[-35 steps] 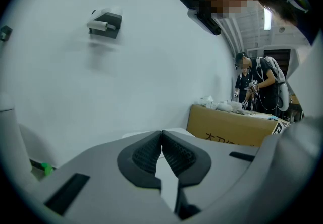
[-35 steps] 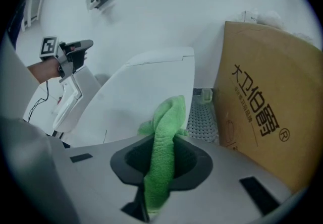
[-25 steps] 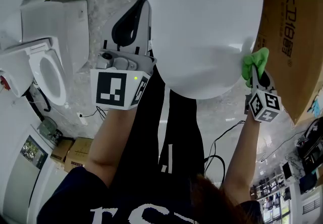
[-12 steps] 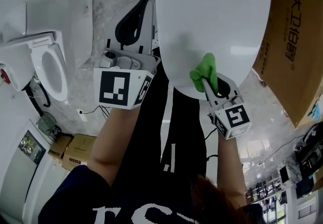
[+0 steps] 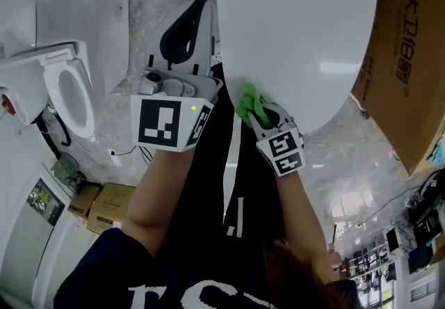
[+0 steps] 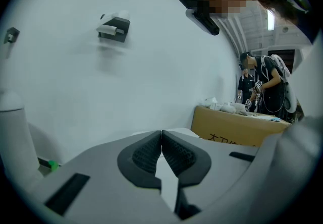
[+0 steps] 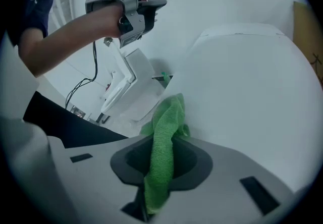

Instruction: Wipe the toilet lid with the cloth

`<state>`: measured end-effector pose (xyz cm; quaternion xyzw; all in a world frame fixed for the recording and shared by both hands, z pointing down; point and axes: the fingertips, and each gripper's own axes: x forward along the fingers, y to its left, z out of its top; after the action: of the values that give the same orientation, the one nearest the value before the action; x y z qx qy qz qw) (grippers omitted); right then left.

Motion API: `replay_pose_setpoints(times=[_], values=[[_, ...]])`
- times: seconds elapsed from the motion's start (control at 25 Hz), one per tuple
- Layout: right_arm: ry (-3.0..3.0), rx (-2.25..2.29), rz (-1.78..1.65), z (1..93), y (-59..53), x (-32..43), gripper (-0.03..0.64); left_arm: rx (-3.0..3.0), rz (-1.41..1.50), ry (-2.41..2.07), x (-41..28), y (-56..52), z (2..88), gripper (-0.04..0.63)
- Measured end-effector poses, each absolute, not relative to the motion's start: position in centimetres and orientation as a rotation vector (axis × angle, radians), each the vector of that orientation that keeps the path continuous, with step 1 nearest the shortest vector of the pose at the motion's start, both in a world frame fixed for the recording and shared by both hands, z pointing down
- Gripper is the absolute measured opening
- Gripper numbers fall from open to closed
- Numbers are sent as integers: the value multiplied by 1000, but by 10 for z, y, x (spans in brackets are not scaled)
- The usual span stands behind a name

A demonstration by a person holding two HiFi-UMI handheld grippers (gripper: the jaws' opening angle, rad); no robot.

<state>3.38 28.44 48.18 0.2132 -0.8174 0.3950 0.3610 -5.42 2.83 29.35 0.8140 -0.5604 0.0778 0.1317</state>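
Note:
The white toilet lid [image 5: 299, 29] fills the top middle of the head view, closed and glossy. My right gripper [image 5: 257, 111] is shut on a green cloth [image 5: 249, 102], and the cloth presses against the lid's near left edge. In the right gripper view the green cloth [image 7: 162, 142] runs up between the jaws and bunches against the toilet lid [image 7: 242, 97]. My left gripper [image 5: 182, 36] is held left of the lid, off it, jaws shut with nothing between them. The left gripper view shows its closed pads [image 6: 161, 153] in front of a white wall.
A brown cardboard box [image 5: 410, 64] stands right of the toilet. A second toilet with an open seat [image 5: 66, 92] stands at the left on the marble floor. Cables [image 5: 125, 156] lie on the floor near small boxes [image 5: 104, 209]. People [image 6: 262, 87] stand far off in the left gripper view.
My right gripper has swept the green cloth leftward along the lid's near rim, from its right edge to its left front edge. The left gripper has stayed about where it was.

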Motion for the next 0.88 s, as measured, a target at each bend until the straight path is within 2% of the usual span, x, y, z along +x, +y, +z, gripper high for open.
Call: replay_pose_setpoints(times=[0.44, 0.68, 0.88], values=[[-2065, 459, 962, 483, 305, 68, 83, 2373, 235, -1622, -48, 24, 291, 20], [-2001, 606, 988, 485, 303, 147, 83, 2392, 237, -1612, -36, 24, 284, 21], [-1872, 910, 953, 478, 278, 234, 83, 2410, 235, -1611, -27, 25, 274, 20]])
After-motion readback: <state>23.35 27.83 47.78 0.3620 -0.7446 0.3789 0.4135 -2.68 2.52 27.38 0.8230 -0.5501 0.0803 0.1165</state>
